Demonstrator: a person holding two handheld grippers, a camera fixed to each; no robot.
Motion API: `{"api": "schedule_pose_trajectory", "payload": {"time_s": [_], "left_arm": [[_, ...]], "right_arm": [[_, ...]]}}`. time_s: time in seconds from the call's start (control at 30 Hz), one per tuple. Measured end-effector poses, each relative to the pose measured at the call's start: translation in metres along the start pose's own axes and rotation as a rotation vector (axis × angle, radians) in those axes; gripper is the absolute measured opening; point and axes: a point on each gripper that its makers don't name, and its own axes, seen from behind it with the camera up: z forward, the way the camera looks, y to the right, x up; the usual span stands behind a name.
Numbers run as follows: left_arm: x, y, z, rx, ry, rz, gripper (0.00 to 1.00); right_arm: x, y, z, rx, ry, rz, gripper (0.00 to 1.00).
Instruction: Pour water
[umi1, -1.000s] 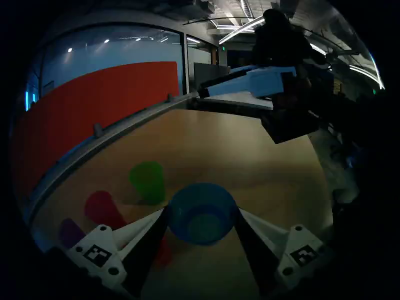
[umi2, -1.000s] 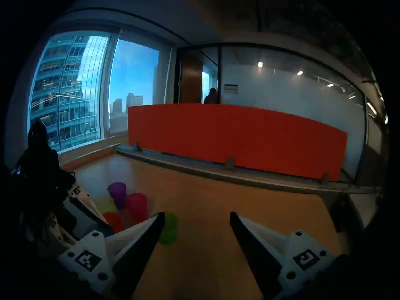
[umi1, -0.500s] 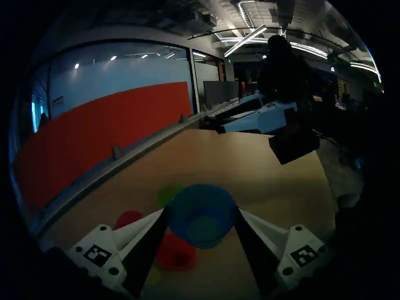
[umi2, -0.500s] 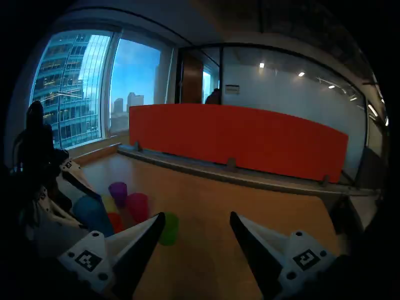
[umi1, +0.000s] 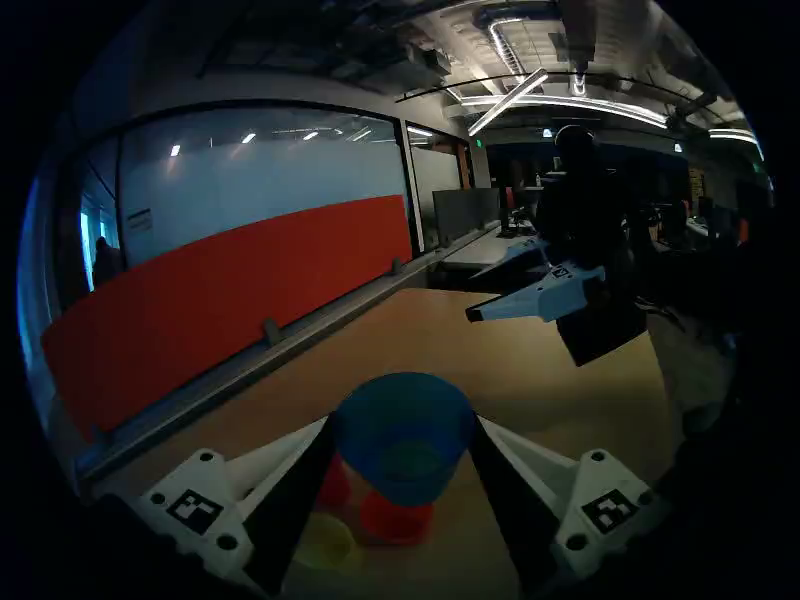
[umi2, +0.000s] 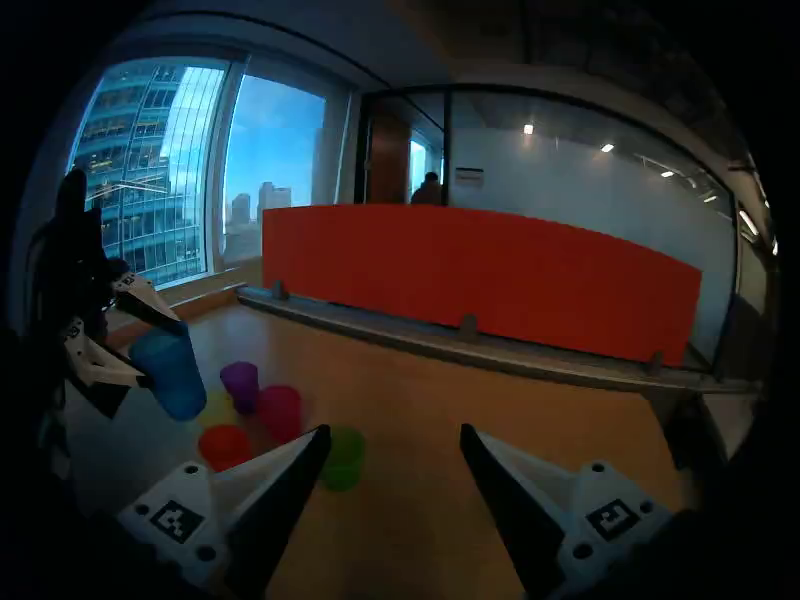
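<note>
My left gripper (umi1: 400, 432) is shut on a blue cup (umi1: 405, 455), whose open mouth faces the camera. In the right gripper view the same blue cup (umi2: 170, 372) hangs above the wooden table (umi2: 430, 400), slightly tilted, in the left gripper (umi2: 163, 350). Beneath it in the left gripper view sit a red cup (umi1: 397, 520) and a yellow cup (umi1: 325, 542). My right gripper (umi2: 395, 435) stands open with nothing between its fingers. It appears farther off in the left gripper view, right gripper (umi1: 490, 302), held over the table (umi1: 500, 370).
On the table stand a purple cup (umi2: 240, 380), a pink cup (umi2: 280, 410), a red cup (umi2: 225, 445), a green cup (umi2: 345, 458) and a yellow cup (umi2: 215, 408). An orange partition (umi2: 480, 270) with a grey rail runs along the far edge. Windows are at the left.
The left gripper has risen with the blue cup, from table height to above the group of cups. The right gripper has hardly moved and stays open.
</note>
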Motion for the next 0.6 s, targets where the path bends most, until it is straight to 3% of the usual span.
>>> {"api": "schedule_pose_trajectory", "payload": {"time_s": [0.6], "left_arm": [[0.023, -0.022, -0.031, 0.052, 0.061, -0.03, 0.9]], "right_arm": [[-0.007, -0.016, 0.01, 0.044, -0.028, -0.013, 1.0]]}}
